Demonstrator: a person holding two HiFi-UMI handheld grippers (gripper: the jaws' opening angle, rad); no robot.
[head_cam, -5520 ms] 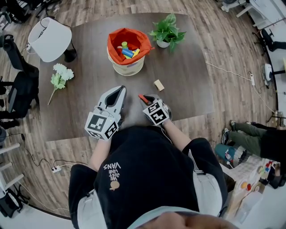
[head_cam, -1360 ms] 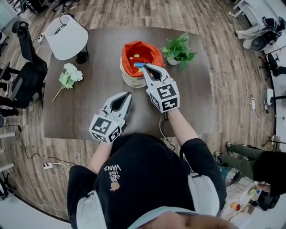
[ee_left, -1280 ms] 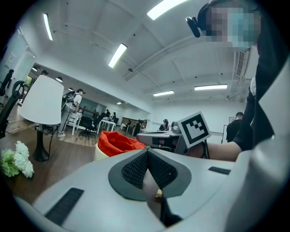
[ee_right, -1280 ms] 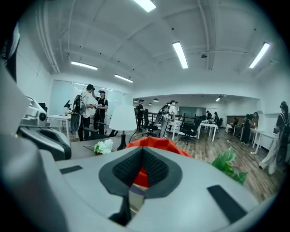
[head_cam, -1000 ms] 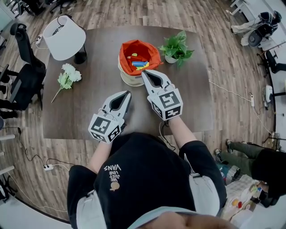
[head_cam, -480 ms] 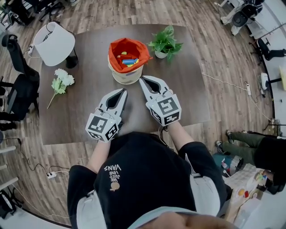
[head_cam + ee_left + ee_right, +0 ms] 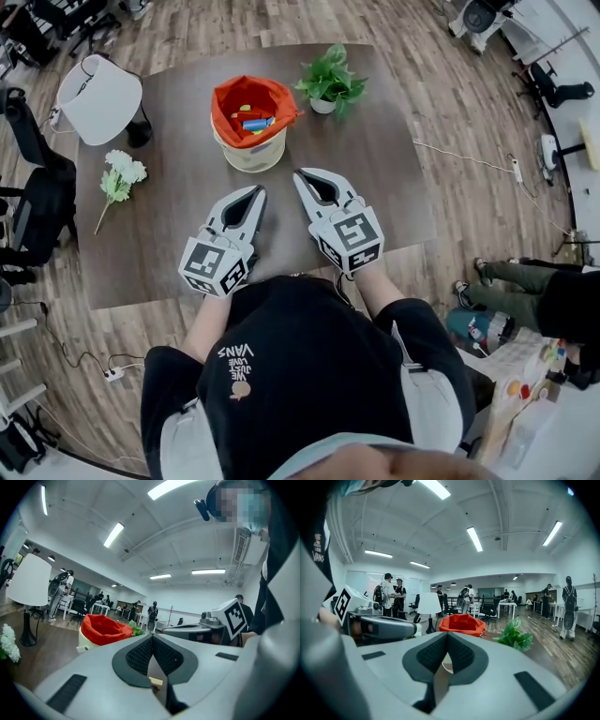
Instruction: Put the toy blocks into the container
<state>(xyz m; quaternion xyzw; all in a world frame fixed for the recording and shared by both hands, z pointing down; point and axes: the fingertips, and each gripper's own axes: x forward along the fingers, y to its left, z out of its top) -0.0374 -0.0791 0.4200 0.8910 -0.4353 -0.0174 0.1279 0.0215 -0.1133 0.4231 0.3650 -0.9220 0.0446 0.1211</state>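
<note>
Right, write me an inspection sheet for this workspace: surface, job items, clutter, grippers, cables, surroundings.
Surface: dark table; no loose blocks seen on it.
Job's things: cream container with an orange liner, upright on the far half; coloured blocks inside it.
Clutter: potted plant right of the container; white lamp at the far left corner; white flowers lying at the left.
Grippers: left gripper and right gripper side by side over the near half, jaws together on both, no block held.
Cables: one cable on the floor at the right; power strip on the floor, near left.
Surroundings: wooden floor; chair at the left; a person at the right.
</note>
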